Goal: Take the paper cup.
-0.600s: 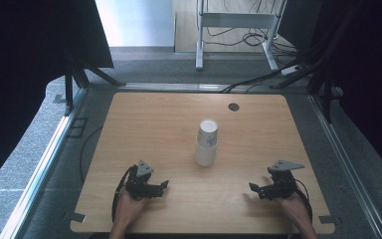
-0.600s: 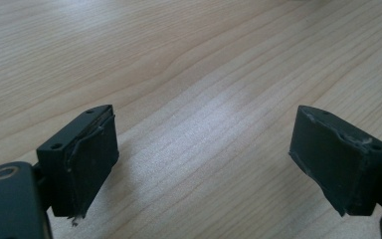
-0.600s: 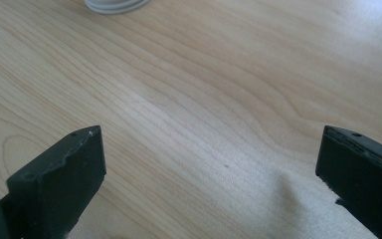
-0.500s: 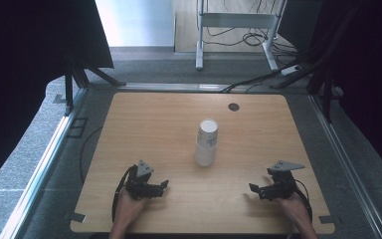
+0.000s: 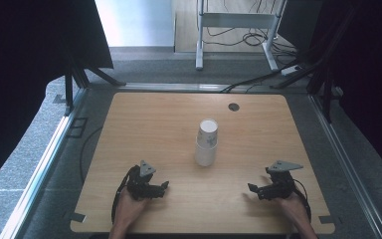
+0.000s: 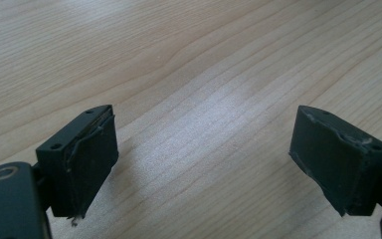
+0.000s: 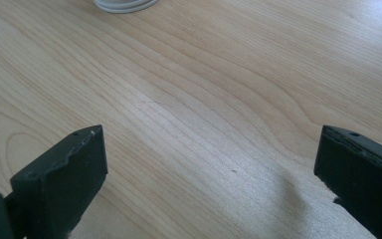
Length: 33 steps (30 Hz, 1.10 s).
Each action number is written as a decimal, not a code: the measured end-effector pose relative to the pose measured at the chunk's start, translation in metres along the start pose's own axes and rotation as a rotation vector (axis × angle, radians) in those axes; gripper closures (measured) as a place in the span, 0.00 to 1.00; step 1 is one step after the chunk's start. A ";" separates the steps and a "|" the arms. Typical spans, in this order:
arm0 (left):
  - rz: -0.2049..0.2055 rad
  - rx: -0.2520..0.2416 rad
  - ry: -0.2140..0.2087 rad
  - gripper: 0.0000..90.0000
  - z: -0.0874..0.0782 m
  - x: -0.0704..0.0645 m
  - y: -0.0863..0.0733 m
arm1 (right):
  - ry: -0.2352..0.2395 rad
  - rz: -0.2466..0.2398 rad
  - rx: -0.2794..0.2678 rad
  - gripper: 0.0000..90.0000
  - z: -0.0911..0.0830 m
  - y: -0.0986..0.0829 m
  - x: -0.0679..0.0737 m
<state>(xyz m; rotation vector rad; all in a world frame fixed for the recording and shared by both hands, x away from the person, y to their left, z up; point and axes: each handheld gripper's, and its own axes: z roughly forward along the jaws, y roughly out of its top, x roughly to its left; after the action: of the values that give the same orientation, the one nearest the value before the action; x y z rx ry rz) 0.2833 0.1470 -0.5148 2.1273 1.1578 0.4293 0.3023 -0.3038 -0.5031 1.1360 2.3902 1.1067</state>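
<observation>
A stack of white paper cups (image 5: 207, 142) stands upside down near the middle of the wooden table (image 5: 154, 119). Its base rim (image 7: 124, 5) peeks in at the top of the right gripper view. My left gripper (image 5: 162, 188) rests low on the table at the front left, held by a hand, its jaws spread wide with bare wood between them (image 6: 204, 164). My right gripper (image 5: 253, 190) rests at the front right, also open, pointing left toward the cups (image 7: 209, 184). Both are well short of the stack.
A small dark round grommet (image 5: 234, 106) sits in the table near its far edge. Metal rails (image 5: 45, 164) run along both sides of the table. A desk frame with cables (image 5: 238, 20) stands beyond on the grey floor.
</observation>
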 end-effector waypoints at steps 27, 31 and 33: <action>0.013 -0.049 -0.061 0.13 -0.007 0.001 0.018 | 0.040 -0.013 -0.030 0.01 -0.002 0.019 0.003; 0.027 -0.049 -0.062 0.13 -0.006 0.000 0.021 | 0.053 -0.017 -0.035 0.00 -0.003 0.022 0.004; 0.029 -0.054 -0.068 0.13 -0.006 0.000 0.025 | 0.061 -0.027 -0.030 0.00 -0.004 0.025 0.004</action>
<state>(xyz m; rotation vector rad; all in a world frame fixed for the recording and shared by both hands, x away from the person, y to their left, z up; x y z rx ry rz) 0.2954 0.1395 -0.4930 2.0975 1.0669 0.3937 0.3116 -0.2925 -0.4818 1.0715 2.4188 1.1801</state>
